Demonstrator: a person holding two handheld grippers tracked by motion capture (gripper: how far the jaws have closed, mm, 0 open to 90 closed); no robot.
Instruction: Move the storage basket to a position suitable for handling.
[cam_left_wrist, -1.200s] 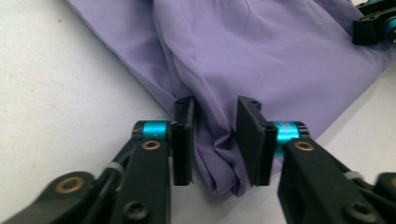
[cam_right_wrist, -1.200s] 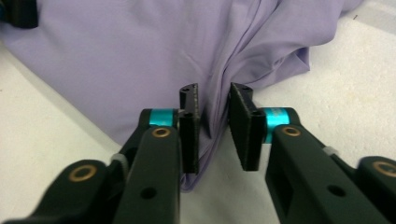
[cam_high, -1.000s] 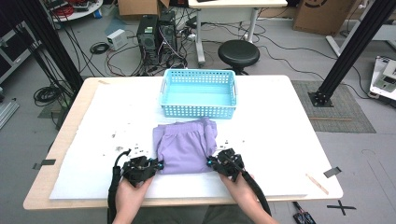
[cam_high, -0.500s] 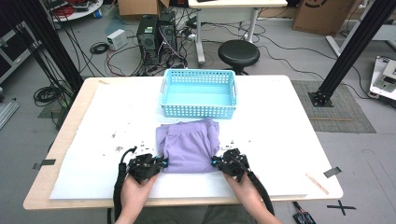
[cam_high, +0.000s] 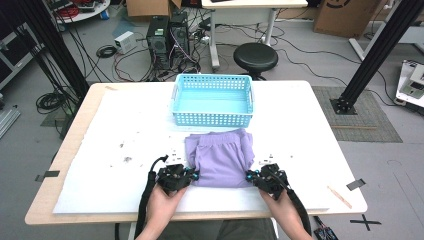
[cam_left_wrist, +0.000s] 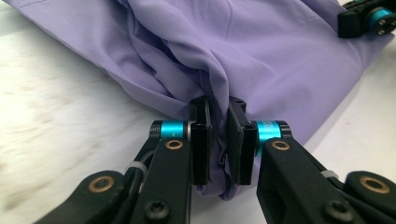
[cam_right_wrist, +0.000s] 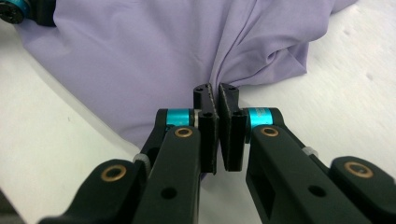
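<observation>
A purple garment, folded and creased, lies on the white table cover just in front of a light blue basket. My left gripper grips its near left corner. In the left gripper view the jaws are shut on a pinched ridge of the purple fabric. My right gripper holds the near right corner. In the right gripper view its jaws are pressed together on a fold of the cloth. Each gripper's tip shows in a far corner of the other's view.
The basket is empty and stands at the table's far middle. The white cover spreads to both sides, with small dark specks on its left half. Beyond the table are a black stool, computer towers and cables on the floor.
Both grippers have slid to the right along the near edge, and the purple garment has shifted right with them. The basket has stayed in place.
</observation>
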